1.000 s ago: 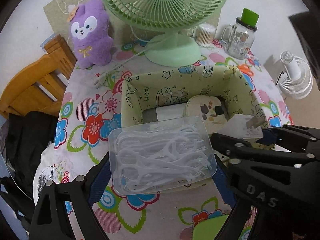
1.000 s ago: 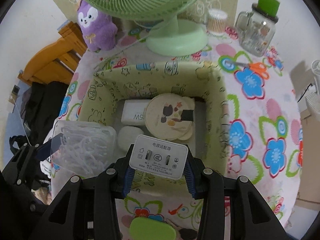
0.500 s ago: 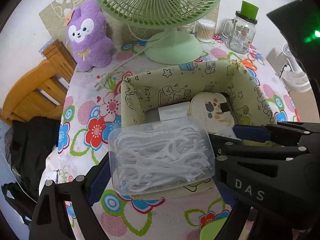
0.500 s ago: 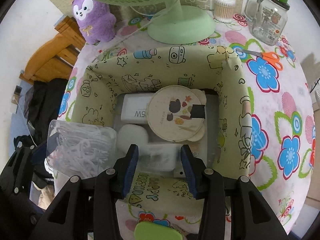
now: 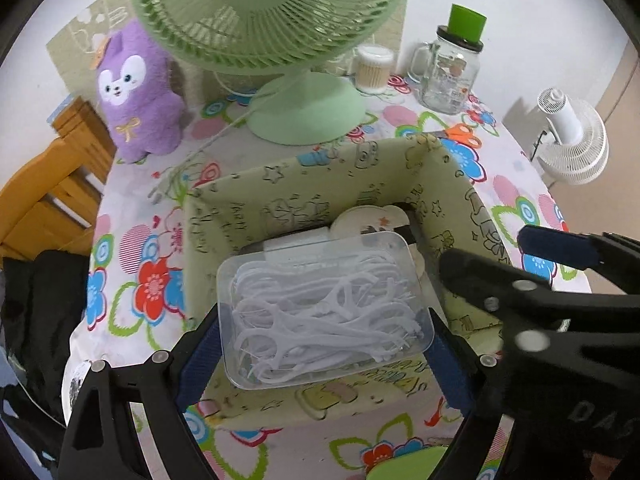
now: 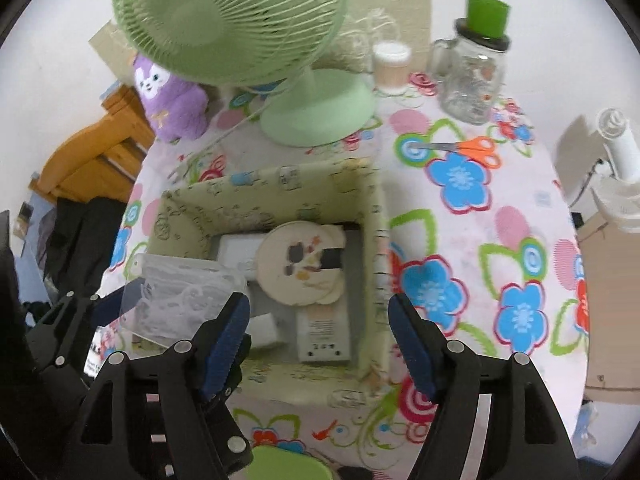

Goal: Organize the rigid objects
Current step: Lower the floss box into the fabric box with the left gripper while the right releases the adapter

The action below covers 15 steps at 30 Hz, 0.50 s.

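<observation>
My left gripper (image 5: 322, 350) is shut on a clear plastic box of white floss picks (image 5: 324, 312) and holds it above the near-left part of the pale green fabric bin (image 5: 320, 168). The right gripper (image 6: 320, 342) hovers over the bin's (image 6: 280, 176) near edge. Its jaws are opening and nothing sits between the blue pads. Below them a white power adapter (image 6: 323, 332) lies flat on the bin floor, beside a round cream case (image 6: 300, 268) and a white charger block (image 6: 236, 248). The floss box (image 6: 180, 300) shows at the left of the right wrist view.
At the back of the floral tablecloth stand a green desk fan (image 5: 272, 12), a purple plush toy (image 5: 136, 96), a cotton swab tub (image 5: 374, 68) and a glass jar with a green lid (image 5: 452, 72). Orange scissors (image 6: 460, 148) lie right of the bin. A wooden chair (image 5: 48, 188) stands left.
The right gripper carried the power adapter down into the bin, let go of it and spread its jaws wide. The left gripper kept hold of the floss box.
</observation>
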### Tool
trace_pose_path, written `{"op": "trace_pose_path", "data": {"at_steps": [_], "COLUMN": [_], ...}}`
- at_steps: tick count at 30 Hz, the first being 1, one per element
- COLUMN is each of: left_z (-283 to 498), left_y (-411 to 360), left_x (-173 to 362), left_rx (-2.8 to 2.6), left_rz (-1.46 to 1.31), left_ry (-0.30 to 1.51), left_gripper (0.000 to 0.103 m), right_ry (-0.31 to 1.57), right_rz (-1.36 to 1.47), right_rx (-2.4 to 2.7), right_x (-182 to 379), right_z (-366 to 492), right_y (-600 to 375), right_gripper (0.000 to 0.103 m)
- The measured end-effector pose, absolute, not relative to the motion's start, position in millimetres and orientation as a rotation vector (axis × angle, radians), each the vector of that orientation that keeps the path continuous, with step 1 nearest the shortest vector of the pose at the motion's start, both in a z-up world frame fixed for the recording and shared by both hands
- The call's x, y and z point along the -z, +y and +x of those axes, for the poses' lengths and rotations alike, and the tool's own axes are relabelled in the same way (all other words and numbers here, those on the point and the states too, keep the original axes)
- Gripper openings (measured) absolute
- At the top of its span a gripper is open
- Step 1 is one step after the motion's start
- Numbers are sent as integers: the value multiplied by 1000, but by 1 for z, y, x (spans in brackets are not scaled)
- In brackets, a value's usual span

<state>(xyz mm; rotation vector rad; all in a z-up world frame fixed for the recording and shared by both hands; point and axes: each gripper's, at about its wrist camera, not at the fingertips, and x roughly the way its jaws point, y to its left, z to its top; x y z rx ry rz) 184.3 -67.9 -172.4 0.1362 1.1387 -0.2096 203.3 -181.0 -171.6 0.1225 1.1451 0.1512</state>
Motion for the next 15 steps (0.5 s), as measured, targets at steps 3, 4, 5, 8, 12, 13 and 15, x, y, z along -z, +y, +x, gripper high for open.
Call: {"op": "trace_pose_path", "data": {"at_steps": [3, 4, 5, 8, 12, 13, 15], "left_z": [189, 191, 193, 197, 200, 202, 204], "left_y": [-72, -72, -72, -73, -71, -71, -70], "left_x": [181, 184, 187, 193, 200, 202, 205], "left_rx": [215, 213, 210, 199, 177, 172, 165], "left_rz": [138, 135, 131, 128, 107, 104, 108], "left_ry": [1154, 1161, 1169, 1178, 1187, 1192, 1197], "left_gripper": [93, 93, 93, 93, 93, 93, 93], "right_ry": [1154, 1159, 1162, 1174, 1190, 1195, 1202], "right_rz": [135, 139, 141, 143, 135, 134, 138], "right_rx": [-123, -115, -110, -98, -95, -95, -96], "right_x": [175, 177, 178, 184, 192, 195, 198], "right_z": [202, 201, 200, 200, 201, 201, 203], "right_y": [-191, -194, -196, -200, -201, -201, -200], "right_gripper": [75, 75, 75, 75, 75, 75, 75]}}
